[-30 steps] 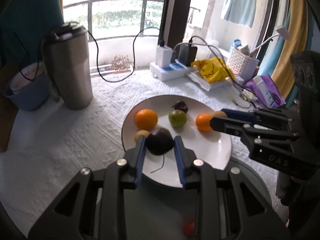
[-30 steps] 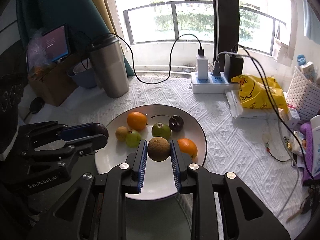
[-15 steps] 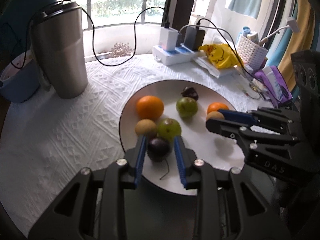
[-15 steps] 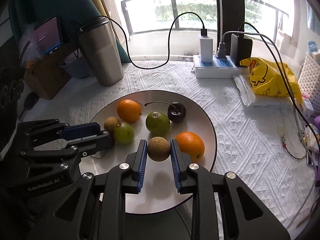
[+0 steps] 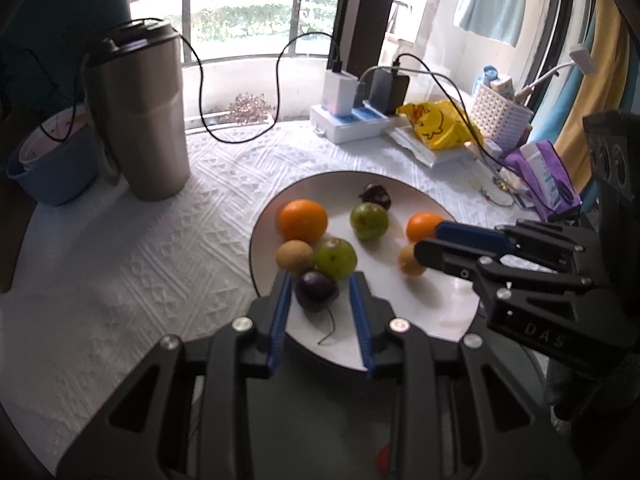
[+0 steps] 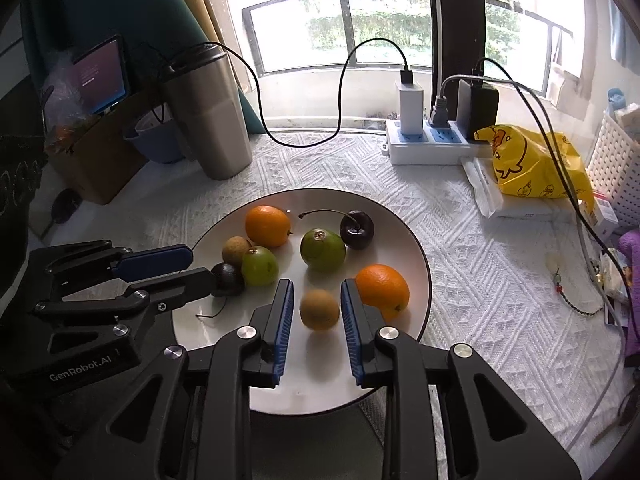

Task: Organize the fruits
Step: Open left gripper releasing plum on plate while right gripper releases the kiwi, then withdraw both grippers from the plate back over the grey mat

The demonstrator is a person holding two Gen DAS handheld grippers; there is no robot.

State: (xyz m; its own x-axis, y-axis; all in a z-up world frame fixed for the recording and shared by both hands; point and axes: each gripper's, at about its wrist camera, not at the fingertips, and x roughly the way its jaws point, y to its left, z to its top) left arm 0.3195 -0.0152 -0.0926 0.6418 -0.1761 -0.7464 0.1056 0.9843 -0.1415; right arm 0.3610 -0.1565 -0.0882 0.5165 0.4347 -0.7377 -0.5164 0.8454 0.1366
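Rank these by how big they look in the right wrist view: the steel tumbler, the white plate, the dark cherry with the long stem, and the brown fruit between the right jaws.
1. white plate
2. steel tumbler, though it stands farther back, so its true size is unsure
3. brown fruit and dark cherry look alike; the fruit is nearer the camera, so no ranking

A table covered with a white textured cloth (image 6: 460, 240). Directly on it: a white plate (image 6: 404, 224) near the front, a steel tumbler (image 6: 208, 116) at back left, a power strip (image 6: 428, 148), and a yellow bag (image 6: 532, 164) at back right.
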